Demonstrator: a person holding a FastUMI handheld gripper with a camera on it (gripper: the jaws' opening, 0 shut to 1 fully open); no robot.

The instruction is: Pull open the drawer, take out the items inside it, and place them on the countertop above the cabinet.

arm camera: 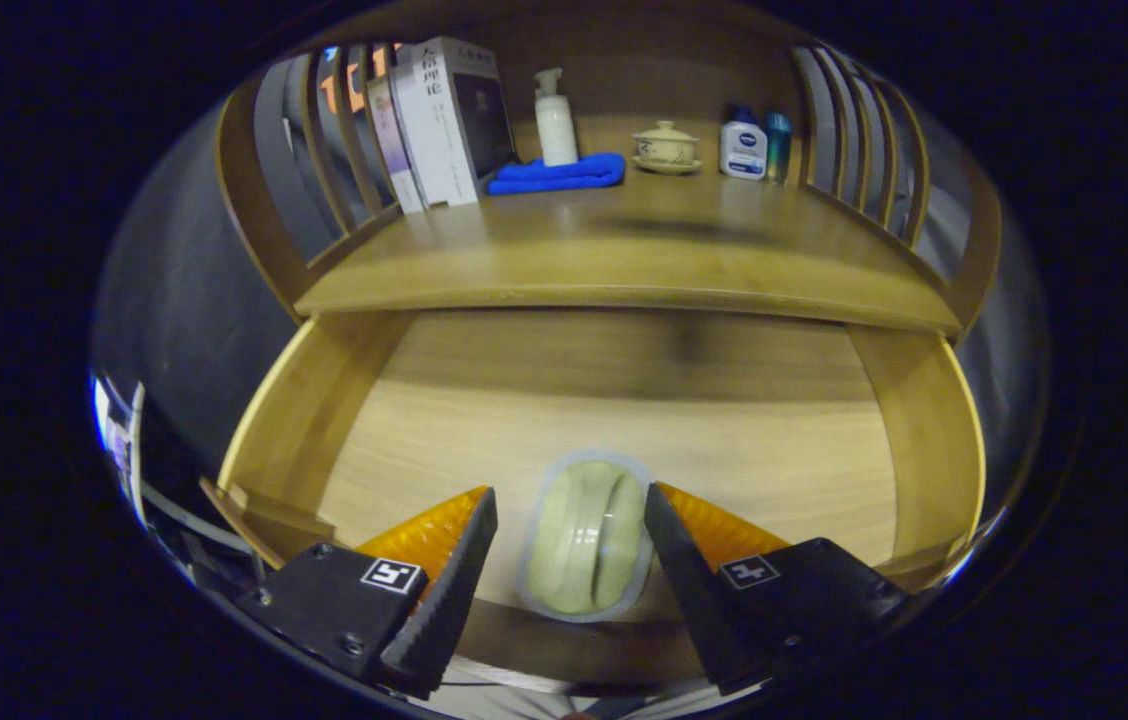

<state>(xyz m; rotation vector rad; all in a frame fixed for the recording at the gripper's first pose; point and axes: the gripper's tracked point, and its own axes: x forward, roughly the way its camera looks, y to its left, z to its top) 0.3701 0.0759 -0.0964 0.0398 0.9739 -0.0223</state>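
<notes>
Tongs (570,510) spread wide astride a pale green dish (587,537) (no contact) in the open drawer (624,430).

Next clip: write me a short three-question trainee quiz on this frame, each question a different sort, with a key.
1. True or false: the wooden drawer is pulled open.
2. Multiple choice: the pale green oval sealed packet with a clear rim lies A) on the countertop, B) on the drawer floor between the claw fingers, C) beside the books.
3. Fill in: the folded blue cloth lies on the wooden countertop in front of the white ____ bottle.

Key: 1 true. 2 B; the claw is open, its fingers either side of the packet, not visibly pressing it. 3 pump.
</notes>
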